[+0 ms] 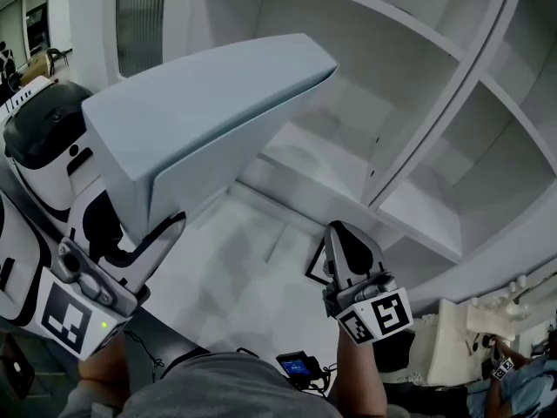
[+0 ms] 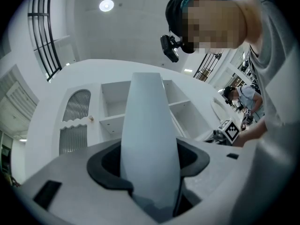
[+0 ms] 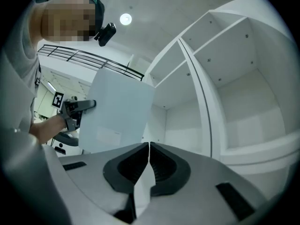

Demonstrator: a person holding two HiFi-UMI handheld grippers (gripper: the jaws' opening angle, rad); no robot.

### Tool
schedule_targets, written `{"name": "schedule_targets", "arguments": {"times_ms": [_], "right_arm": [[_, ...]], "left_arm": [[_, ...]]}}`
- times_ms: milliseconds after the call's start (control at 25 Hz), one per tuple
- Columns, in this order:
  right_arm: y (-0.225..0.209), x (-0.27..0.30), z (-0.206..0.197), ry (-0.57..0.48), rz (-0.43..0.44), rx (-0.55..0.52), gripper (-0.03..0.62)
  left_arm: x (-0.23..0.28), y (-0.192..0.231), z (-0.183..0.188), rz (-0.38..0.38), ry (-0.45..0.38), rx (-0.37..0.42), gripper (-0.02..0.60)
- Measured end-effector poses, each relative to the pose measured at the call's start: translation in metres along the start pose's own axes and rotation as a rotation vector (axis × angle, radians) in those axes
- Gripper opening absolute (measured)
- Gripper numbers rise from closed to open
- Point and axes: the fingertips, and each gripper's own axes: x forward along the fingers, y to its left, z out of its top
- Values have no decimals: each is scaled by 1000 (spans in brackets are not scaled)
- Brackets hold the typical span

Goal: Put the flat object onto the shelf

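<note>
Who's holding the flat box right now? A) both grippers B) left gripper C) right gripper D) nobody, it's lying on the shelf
B: the left gripper has its jaws clamped on the flat box, while the right gripper has its jaws together with nothing between them.

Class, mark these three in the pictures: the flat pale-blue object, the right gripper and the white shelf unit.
flat object [image 1: 204, 116], head view, its broad upper face.
right gripper [image 1: 348, 235], head view, tips of its closed jaws.
shelf unit [image 1: 424, 212], head view, a bare shelf board.
</note>
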Motion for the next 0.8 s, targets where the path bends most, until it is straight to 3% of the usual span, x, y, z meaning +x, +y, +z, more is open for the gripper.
{"name": "schedule_targets", "arguments": {"times_ms": [400,800], "right_arm": [[12,15,55,-61,53,-78,30],[13,20,67,-74,41,-93,30]], "left_arm": [[19,7,39,-27,-56,94,270],[49,15,61,-79,-77,251,270]]}}
